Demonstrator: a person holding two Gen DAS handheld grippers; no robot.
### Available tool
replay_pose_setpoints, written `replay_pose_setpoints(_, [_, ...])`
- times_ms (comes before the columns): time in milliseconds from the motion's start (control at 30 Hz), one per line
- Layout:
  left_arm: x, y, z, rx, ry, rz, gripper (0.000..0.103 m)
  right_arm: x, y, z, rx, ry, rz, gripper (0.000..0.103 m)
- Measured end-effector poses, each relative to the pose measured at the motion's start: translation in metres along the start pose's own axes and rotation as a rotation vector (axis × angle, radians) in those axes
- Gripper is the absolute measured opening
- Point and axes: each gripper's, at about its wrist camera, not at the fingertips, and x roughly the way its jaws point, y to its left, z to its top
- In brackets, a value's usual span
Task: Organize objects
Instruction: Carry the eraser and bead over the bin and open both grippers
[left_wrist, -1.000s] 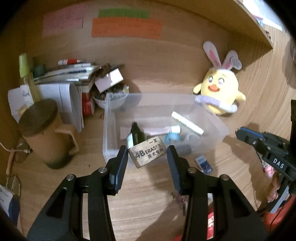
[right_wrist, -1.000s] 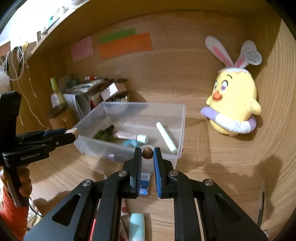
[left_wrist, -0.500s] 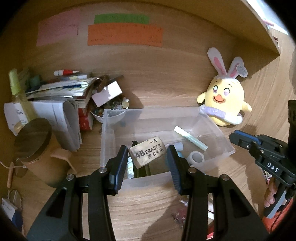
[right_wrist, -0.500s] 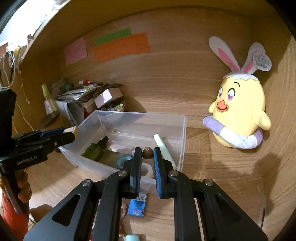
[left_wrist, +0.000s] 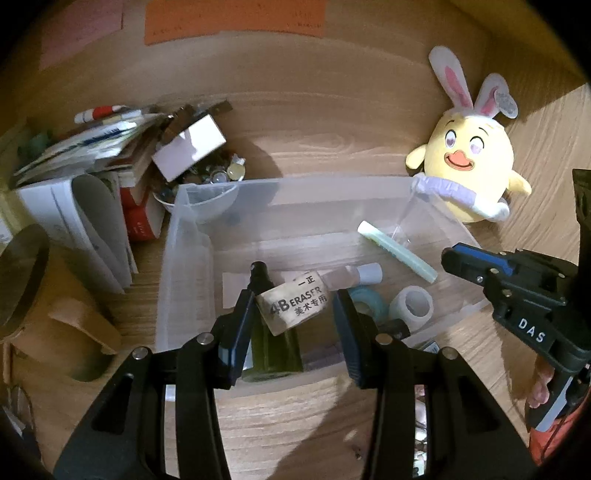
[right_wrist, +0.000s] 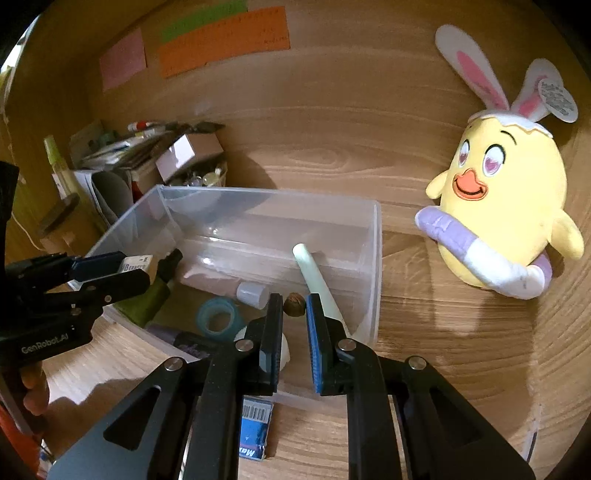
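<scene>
A clear plastic bin (left_wrist: 192, 236) (right_wrist: 375, 258) stands on the wooden desk. Inside lie a dark green bottle (left_wrist: 271, 350), a pale green stick (left_wrist: 397, 251) (right_wrist: 317, 280), a blue tape roll (right_wrist: 218, 317), a white tape roll (left_wrist: 412, 306) and a small capped tube (left_wrist: 354, 275). My left gripper (left_wrist: 295, 306) (right_wrist: 129, 267) is shut on a dirty white eraser (left_wrist: 293, 306) above the bin's near left part. My right gripper (right_wrist: 294, 304) (left_wrist: 458, 260) is shut on a small brown nut (right_wrist: 294, 304) over the bin's near right part.
A yellow plush chick with rabbit ears (left_wrist: 467, 162) (right_wrist: 506, 206) leans at the back right. Books, papers, a white box and a bowl of small items (left_wrist: 199, 173) crowd the back left. A brown mug (left_wrist: 40, 295) stands at the left. A blue packet (right_wrist: 255, 430) lies before the bin.
Both grippers have moved forward and a little down, from in front of the bin to over its inside. Each keeps hold of its object.
</scene>
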Motion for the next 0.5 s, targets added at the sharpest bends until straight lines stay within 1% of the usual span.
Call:
replay_pose_setpoints(200, [0.010, -0.001, 0.000, 0.001, 0.022, -0.016, 0.043, 0.009, 0.007, 0.001, -0.039, 0.016, -0.023, 0.012])
replay_pose_setpoints(300, [0.011, -0.001, 0.000, 0.002, 0.023, -0.019, 0.043, 0.009, 0.012, 0.000, -0.065, 0.007, -0.047, 0.012])
replay_pose_setpoints(400, [0.011, -0.001, 0.001, 0.002, 0.025, -0.025, 0.043, 0.009, 0.014, 0.001, -0.079, 0.007, -0.051, 0.012])
replay_pose_setpoints(433, [0.010, -0.002, 0.001, 0.003, 0.024, -0.023, 0.043, 0.008, 0.014, 0.001, -0.082, 0.008, -0.053, 0.014])
replay_pose_setpoints(467, [0.009, -0.002, 0.001, 0.005, 0.024, -0.022, 0.043, 0.007, 0.014, 0.001, -0.083, 0.008, -0.055, 0.020])
replay_pose_setpoints(500, [0.008, -0.003, 0.001, 0.009, 0.021, -0.020, 0.044, 0.006, 0.014, 0.002, -0.081, 0.007, -0.056, 0.023])
